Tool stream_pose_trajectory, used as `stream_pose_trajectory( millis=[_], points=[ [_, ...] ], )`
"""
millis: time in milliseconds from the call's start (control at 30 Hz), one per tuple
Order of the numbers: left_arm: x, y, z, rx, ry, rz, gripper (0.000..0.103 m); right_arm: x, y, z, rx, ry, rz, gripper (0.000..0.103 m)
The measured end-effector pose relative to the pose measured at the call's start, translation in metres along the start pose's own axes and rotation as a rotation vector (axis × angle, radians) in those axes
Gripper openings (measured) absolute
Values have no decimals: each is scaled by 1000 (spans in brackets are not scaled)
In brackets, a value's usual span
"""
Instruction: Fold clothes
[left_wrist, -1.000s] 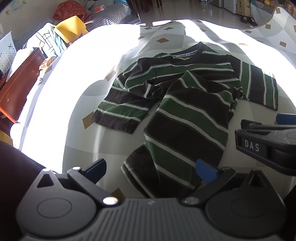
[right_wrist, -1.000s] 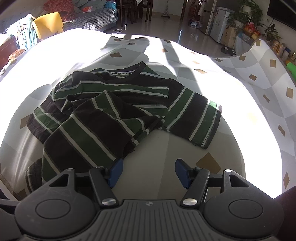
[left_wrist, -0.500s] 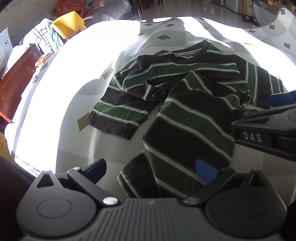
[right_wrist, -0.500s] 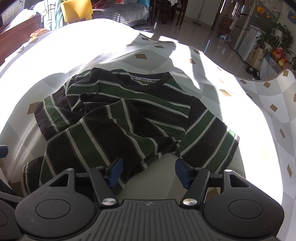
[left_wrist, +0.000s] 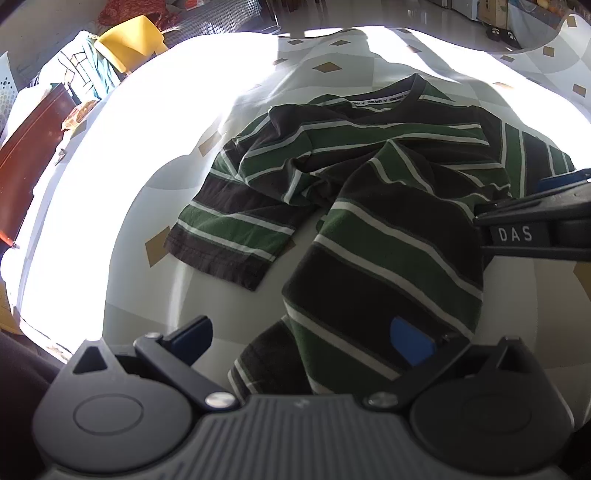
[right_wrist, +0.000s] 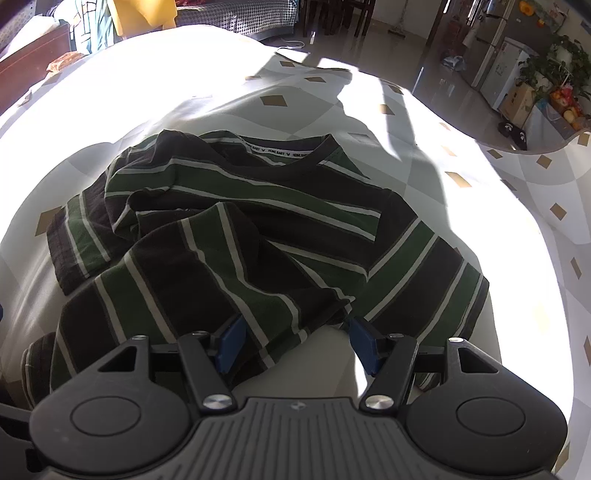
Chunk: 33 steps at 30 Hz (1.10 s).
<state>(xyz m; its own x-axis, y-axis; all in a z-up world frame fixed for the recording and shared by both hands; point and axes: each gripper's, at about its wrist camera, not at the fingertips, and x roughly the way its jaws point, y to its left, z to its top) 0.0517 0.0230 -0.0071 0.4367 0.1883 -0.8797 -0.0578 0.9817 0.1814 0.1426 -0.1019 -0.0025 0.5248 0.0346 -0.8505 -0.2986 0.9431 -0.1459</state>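
A dark brown and green striped T-shirt (left_wrist: 373, 206) lies rumpled on a tabletop (left_wrist: 155, 155) covered in a pale cloth with small tan diamonds. Its neckband, at the far side, carries repeated white lettering; in the right wrist view it reads roughly "HOME BABY" (right_wrist: 284, 153), while in the left wrist view it is too small to read.

The left tool (left_wrist: 301, 338) is spread wide above the shirt's near hem, its left finger over bare cloth and its right blue pad (left_wrist: 410, 345) over the fabric. Whether the pad touches the fabric cannot be told.

The right tool (right_wrist: 297, 345) is also spread apart, straddling the shirt's near edge beside the right sleeve (right_wrist: 424, 280). In the left wrist view it enters from the right edge, cut off, showing a white label "DAS" (left_wrist: 515, 234).

Only the left wrist view shows the left sleeve (left_wrist: 232, 229) laid out whole. Only the right wrist view shows a plant and fruit (right_wrist: 565, 107) far right. A yellow chair (left_wrist: 129, 40) stands far left. Strong sunlight washes out much of the cloth.
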Motion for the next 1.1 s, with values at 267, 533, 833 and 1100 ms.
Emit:
stream_pose_trajectory(
  millis=[267, 533, 833, 1100],
  points=[
    [4, -2, 15, 24, -26, 13, 103, 11, -6, 6, 0, 9, 11, 61],
    [10, -4, 31, 47, -41, 21, 103, 20, -18, 10, 39, 24, 15, 61],
    [32, -8, 49, 48, -10, 2, 103, 36, -32, 17, 90, 42, 32, 61],
    [49, -9, 74, 1, -23, -18, 103, 54, -46, 25, 166, 66, 32, 61]
  ],
)
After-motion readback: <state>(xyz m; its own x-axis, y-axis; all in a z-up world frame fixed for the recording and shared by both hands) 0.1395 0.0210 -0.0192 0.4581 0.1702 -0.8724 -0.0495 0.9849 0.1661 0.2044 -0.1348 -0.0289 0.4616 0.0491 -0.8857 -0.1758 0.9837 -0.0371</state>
